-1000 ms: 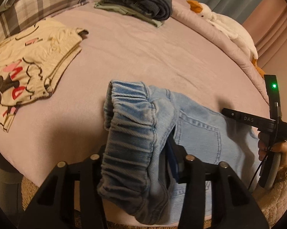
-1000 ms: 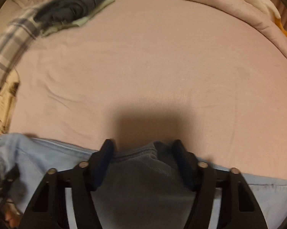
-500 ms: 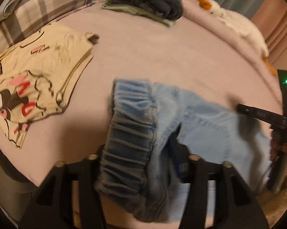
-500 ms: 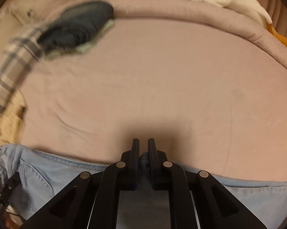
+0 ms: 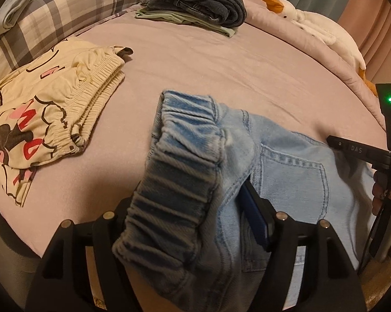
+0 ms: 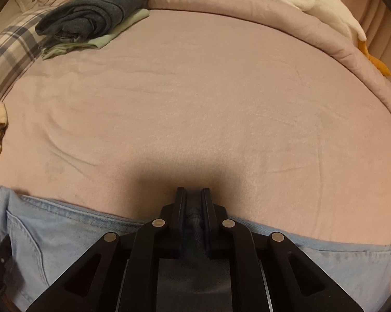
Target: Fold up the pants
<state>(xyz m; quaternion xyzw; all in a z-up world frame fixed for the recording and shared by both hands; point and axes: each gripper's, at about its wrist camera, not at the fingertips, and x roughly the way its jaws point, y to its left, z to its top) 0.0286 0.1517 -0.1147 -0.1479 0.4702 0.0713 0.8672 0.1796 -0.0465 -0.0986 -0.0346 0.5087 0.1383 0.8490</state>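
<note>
Jeans [image 5: 286, 171] lie at the near edge of the bed [image 5: 221, 72], waistband bunched between the left gripper [image 5: 195, 223], whose jaws are opening. Right gripper [image 6: 193, 195] jaws pinch denim shut. Folding looks barely begun.

Across my pale pink bedsheet [image 5: 195, 59] I see a cream pair of cartoon-print shorts with an elastic waistband [image 5: 47, 119] lying at the left. Farther off sits a stack of folded dark grey denim [image 5: 203, 2] on a folded pale green garment [image 5: 180, 18]. A grey and white plaid pillow [image 5: 65, 7] lies to their left, and a white plush goose with an orange beak [image 5: 312, 23] rests along the far rolled edge.
</note>
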